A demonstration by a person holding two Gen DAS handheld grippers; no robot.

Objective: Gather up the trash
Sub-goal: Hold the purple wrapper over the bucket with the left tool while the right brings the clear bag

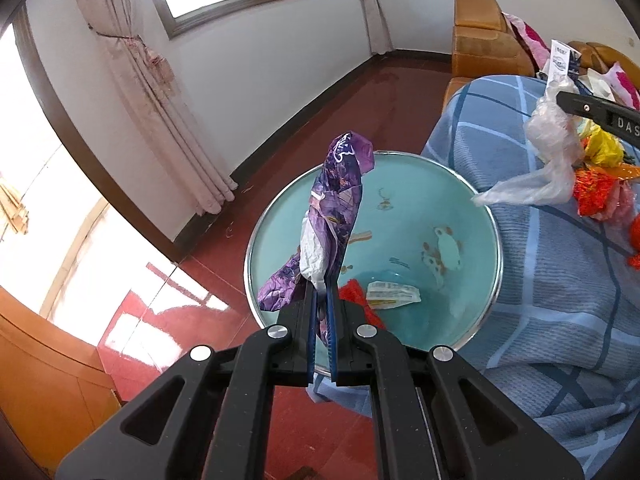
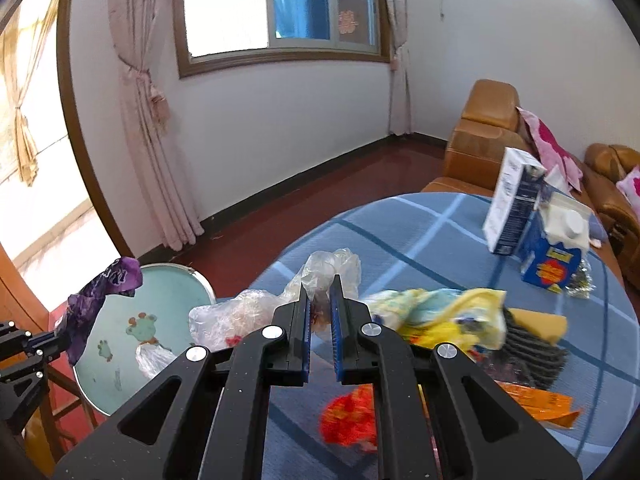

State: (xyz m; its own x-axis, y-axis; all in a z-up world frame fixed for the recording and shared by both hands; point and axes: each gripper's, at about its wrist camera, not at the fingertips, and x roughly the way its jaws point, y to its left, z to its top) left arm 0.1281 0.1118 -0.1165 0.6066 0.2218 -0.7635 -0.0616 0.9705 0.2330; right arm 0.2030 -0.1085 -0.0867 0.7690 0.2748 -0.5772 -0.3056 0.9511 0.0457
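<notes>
Basin (image 1: 472, 200) mouth open from above; blue-checked table (image 2: 420, 232) far half clear, cartons (image 2: 536, 224) block far right.

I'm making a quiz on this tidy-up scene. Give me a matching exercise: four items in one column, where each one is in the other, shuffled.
Items:
1. purple wrapper
2. clear plastic bag
3. white paper scrap
4. blue carton

Places:
A. lying inside the teal basin
B. standing on the blue checked cloth
C. gripped in the left tongs, above the basin
D. pinched in the right tongs

Pairs: 1-C, 2-D, 3-A, 4-B
</notes>
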